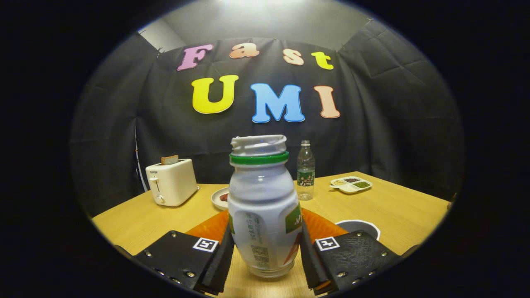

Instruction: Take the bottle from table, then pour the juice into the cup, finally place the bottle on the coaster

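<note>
A white juice bottle (265,215) with a green ring and an open white neck stands upright between my fingers. Both pads press its sides, so the gripper (267,238) is shut on it. I cannot tell whether its base rests on the wooden table (397,211) or hangs just above it. An orange coaster (209,227) lies right behind the bottle and shows on both sides of it. The white-rimmed cup (359,227) sits just beyond the right finger, partly hidden by it.
A white toaster (172,182) holding a bread slice stands at the back left. A small plate (219,198) with a dark red piece, a clear water bottle (305,171) and a divided dish (351,184) of grains line the back.
</note>
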{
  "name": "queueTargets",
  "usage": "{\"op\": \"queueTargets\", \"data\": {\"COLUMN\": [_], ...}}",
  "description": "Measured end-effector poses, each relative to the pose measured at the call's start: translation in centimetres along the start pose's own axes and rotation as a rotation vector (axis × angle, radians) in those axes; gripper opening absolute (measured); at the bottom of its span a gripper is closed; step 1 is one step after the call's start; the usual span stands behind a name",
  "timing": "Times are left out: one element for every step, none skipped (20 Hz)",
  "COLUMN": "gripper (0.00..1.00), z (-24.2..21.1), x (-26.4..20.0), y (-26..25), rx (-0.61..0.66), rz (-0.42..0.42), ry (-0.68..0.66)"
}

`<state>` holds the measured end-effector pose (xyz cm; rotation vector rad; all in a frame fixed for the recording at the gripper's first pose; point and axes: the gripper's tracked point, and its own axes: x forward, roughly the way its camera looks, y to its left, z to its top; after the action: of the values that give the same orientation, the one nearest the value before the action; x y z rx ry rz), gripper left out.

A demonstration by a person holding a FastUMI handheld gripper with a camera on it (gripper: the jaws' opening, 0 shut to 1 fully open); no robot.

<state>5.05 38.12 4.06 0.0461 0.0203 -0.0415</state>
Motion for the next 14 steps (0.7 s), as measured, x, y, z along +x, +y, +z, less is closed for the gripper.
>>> {"op": "queueTargets", "data": {"gripper": [0.71,0.71,0.71,0.70,0.70,0.70,0.70,0.71,0.70,0.70,0.70,0.70,0.71,0.71], "z": [0.3,0.6,0.7,0.8,0.8,0.8,0.8,0.6,0.4,0.0,-0.2,-0.6,-0.8,-1.0], "x": [0.4,0.9,1.3,1.8,2.4,3.0,3.6,4.1,4.6,5.2,5.7,6.3,6.8,7.2], "y": [0.2,0.3,0.5,0.6,0.7,0.7,0.8,0.8,1.0,1.0,1.4,1.6,1.7,1.7], "rx": [0.004,0.009,0.013,0.013,0.011,0.009,0.009,0.008,0.006,0.003,0.005,0.009,0.009,0.003], "rz": [0.000,0.001,0.001,0.000,-0.003,-0.006,-0.009,-0.012,-0.014,-0.017,-0.008,-0.001,0.001,-0.002], "ry": [-0.007,-0.011,-0.012,-0.012,-0.011,-0.010,-0.006,-0.004,0.001,0.009,0.017,0.024,0.029,0.033]}}
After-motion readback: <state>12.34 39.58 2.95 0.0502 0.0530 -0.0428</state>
